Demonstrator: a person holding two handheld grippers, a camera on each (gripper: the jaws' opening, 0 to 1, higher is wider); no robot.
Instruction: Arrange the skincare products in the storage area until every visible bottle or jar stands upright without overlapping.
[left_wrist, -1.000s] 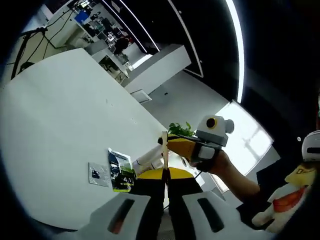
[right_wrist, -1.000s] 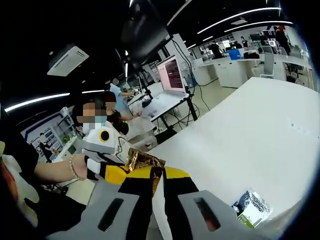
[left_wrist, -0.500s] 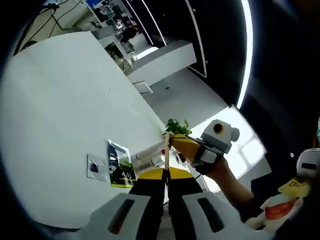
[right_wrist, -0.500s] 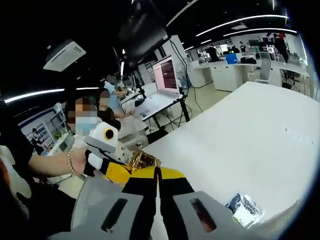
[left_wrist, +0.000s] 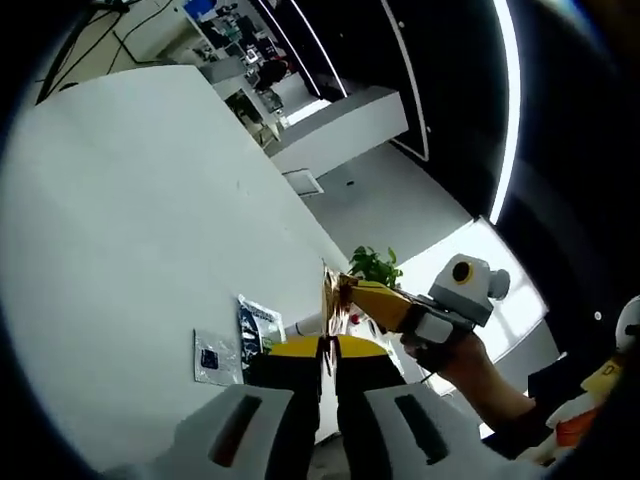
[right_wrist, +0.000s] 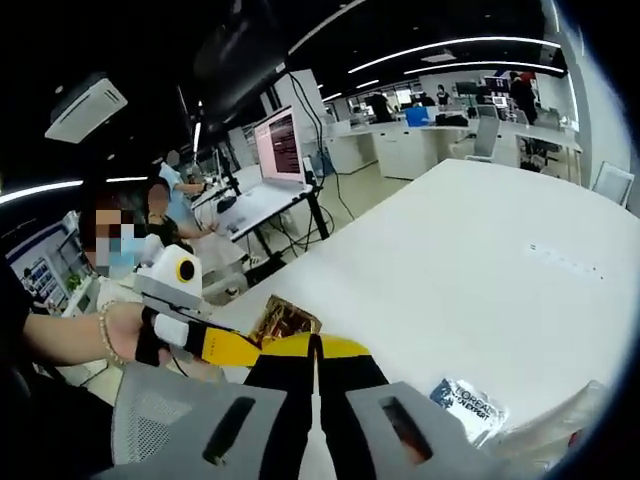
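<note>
Both my hand-held grippers, left (left_wrist: 328, 352) and right (right_wrist: 314, 352), pinch one gold sachet (right_wrist: 283, 322) above the white counter (right_wrist: 480, 290); other sachets (left_wrist: 258, 325) lie flat below. Next, I judge, comes setting it down clear.

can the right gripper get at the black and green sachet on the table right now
Probably not yet. The right gripper is shut on the gold sachet, which the left gripper also pinches. The black and green sachet lies uncovered on the white table.
</note>
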